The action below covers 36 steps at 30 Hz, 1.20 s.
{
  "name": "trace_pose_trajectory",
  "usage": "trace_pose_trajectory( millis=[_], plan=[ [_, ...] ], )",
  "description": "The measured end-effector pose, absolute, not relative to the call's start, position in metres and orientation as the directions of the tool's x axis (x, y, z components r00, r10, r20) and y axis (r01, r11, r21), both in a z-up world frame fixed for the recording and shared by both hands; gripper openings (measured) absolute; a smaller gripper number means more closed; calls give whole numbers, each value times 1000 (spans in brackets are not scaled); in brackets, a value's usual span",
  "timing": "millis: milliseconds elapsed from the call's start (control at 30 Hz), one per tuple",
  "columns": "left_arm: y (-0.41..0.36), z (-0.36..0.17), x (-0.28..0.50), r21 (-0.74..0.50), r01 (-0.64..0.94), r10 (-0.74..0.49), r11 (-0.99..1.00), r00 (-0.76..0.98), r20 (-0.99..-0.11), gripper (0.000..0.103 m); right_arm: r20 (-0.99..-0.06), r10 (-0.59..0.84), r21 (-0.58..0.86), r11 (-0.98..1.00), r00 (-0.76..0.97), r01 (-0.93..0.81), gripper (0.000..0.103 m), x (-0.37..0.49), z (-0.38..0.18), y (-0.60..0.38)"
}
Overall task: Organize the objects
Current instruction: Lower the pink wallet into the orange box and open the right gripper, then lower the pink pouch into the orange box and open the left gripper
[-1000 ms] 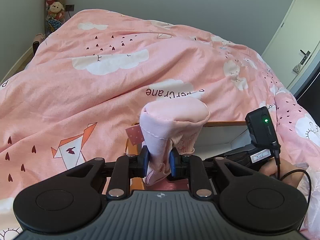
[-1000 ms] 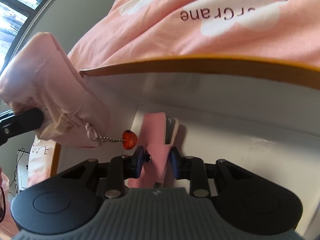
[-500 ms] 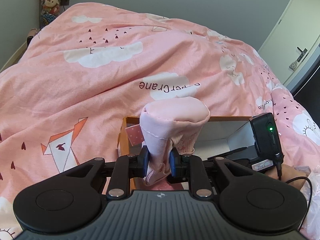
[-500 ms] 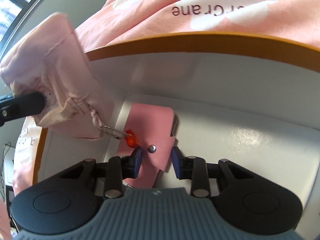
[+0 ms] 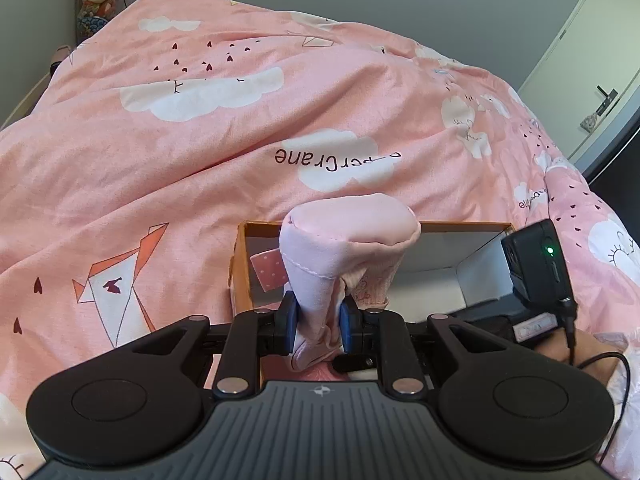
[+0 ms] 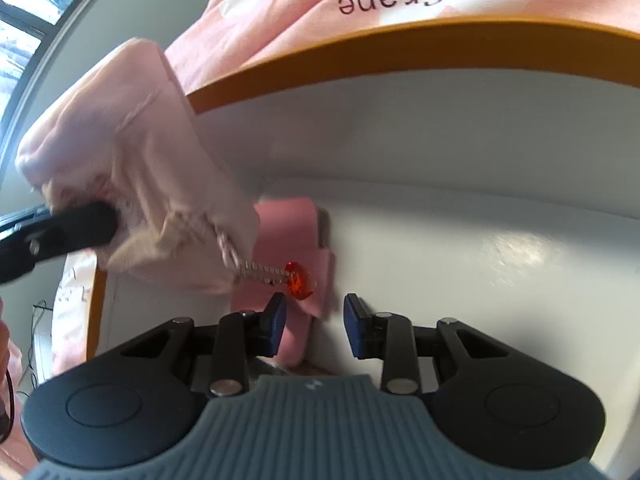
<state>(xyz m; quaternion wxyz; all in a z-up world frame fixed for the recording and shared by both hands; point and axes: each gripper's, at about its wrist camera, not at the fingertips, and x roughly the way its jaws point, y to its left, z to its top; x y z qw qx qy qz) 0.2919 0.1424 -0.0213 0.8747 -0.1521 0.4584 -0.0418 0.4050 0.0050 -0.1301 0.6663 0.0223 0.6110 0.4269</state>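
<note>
From the left wrist view, the left gripper (image 5: pixel 319 324) has its blue-padded fingers (image 5: pixel 289 322) clenched on the gathered neck of a soft pale-pink fabric pouch (image 5: pixel 348 240), whose rounded, puffy end bulges upward above the fingers. The pouch is held over the near left corner of an open box (image 5: pixel 240 272) with orange cardboard outside and smooth white walls inside. The box sits on a bed under a rumpled pink duvet (image 5: pixel 160 160) printed with white clouds, small hearts and paper cranes. The right gripper's black camera block (image 5: pixel 536 268) with a green light shows at the right.

From the right wrist view, the right gripper (image 6: pixel 316 326) is inside the box, its fingers (image 6: pixel 276 322) released and spread apart. A flat pink wallet-like case (image 6: pixel 296 224) lies on the glossy white floor of the box (image 6: pixel 460 264), its near end beside the left finger. The pouch (image 6: pixel 132 160) hangs at left, pinched by the left gripper's black finger (image 6: pixel 76 226); a fine metal chain with a faceted orange-red bead (image 6: pixel 297 280) dangles from it over the case.
</note>
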Motion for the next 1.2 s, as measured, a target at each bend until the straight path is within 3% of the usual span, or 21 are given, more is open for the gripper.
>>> trace_pose_trajectory(
  millis=[133,200,233,367,433,667,767,833,1067,1200],
  plan=[
    [142,-21,292,-310,-69,-215,948,578,-787,23,-762,613,629,625,-209,-463,28,404,-138,5],
    [143,-20,291,-308,-71,-212,949,580,-787,23,-767,608,627,644,-205,-437,15,403,-143,10],
    [143,-20,291,-306,-72,-209,949,581,-786,23,-774,602,620,660,-195,-424,13,403,-147,13],
    [145,-20,291,-299,-78,-201,951,580,-790,23,-740,638,672,690,-214,-269,11,407,-164,15],
    [145,-22,291,-299,-77,-203,951,573,-794,23,-747,636,663,690,-194,-291,11,405,-164,18],
    [138,-30,299,-297,-40,-237,954,505,-830,23,-813,576,539,692,-85,-480,28,399,-142,14],
    [137,-34,300,-319,-29,-270,947,467,-842,23,-820,573,471,664,-10,-581,49,390,-125,6],
    [134,-37,300,-305,-22,-264,952,441,-858,23,-803,596,436,620,30,-653,56,381,-112,0],
    [131,-50,306,-288,-41,-254,957,363,-896,27,-721,688,401,506,77,-764,57,386,-81,-20],
    [127,-45,304,-221,-31,-190,975,399,-897,34,-713,698,450,524,63,-723,43,381,-81,-23]
  ],
)
